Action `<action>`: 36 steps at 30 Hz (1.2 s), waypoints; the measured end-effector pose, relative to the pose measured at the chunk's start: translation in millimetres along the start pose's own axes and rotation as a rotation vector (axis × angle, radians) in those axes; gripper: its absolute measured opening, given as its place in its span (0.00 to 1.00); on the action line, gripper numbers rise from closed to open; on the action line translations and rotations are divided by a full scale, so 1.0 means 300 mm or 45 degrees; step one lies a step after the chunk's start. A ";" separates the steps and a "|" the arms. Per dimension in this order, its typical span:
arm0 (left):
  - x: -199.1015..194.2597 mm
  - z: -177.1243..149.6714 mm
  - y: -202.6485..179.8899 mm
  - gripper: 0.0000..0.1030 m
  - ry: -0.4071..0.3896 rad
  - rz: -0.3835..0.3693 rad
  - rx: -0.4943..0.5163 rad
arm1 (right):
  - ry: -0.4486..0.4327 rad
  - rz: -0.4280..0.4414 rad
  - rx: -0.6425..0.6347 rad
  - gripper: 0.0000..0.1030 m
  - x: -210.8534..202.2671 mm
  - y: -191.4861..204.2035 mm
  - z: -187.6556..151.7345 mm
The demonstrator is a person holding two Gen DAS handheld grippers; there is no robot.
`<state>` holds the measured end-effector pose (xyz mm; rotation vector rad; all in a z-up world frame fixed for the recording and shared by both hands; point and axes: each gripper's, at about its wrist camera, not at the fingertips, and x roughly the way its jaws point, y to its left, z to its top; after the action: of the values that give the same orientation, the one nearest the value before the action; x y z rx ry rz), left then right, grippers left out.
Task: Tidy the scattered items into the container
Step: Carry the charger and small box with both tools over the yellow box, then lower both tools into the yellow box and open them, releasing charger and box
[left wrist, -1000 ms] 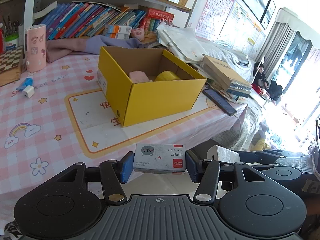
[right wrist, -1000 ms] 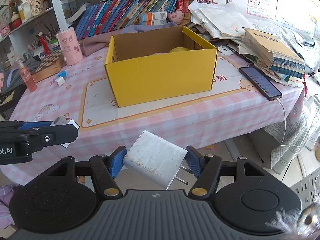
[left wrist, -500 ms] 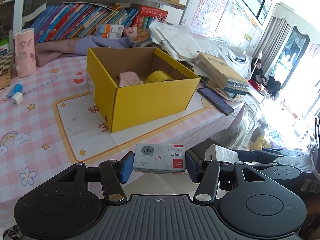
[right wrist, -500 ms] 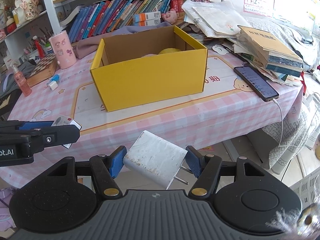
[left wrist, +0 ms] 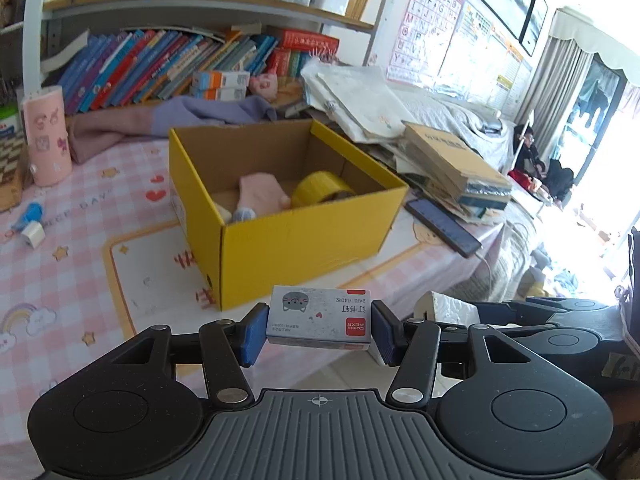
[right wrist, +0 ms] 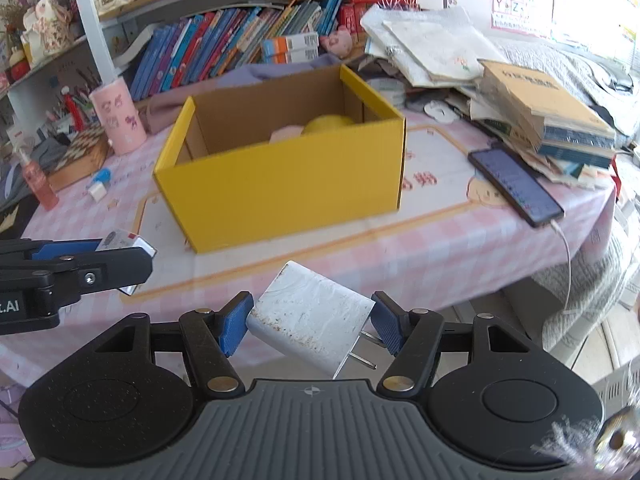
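The left gripper point(left wrist: 318, 330) has its jaws clamped on a staple box point(left wrist: 320, 317); the right gripper point(right wrist: 311, 325) has its jaws clamped on a white charger plug point(right wrist: 310, 316). Both hang at the bench's point(right wrist: 440, 248) near edge, the yellow box point(right wrist: 288, 184) farther back.

yellow box point(left wrist: 304, 236) top open, bookstack point(left wrist: 452, 168) crowding right
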<state>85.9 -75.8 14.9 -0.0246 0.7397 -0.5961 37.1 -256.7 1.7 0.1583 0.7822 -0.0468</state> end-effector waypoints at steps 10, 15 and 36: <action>0.053 0.176 0.003 0.52 -0.132 0.113 0.023 | -0.150 0.060 -0.069 0.61 0.061 -0.069 0.203; 0.105 0.248 -0.003 0.53 -0.167 0.172 0.037 | -0.210 0.121 -0.119 0.61 0.103 -0.082 0.312; 0.400 0.340 0.009 0.53 0.018 0.364 0.113 | -0.111 0.376 -0.199 0.61 0.415 -0.072 0.603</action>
<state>222.3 -154.5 15.2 0.1652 0.7145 -0.3554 249.4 -304.8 37.5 0.1214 0.6663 0.2845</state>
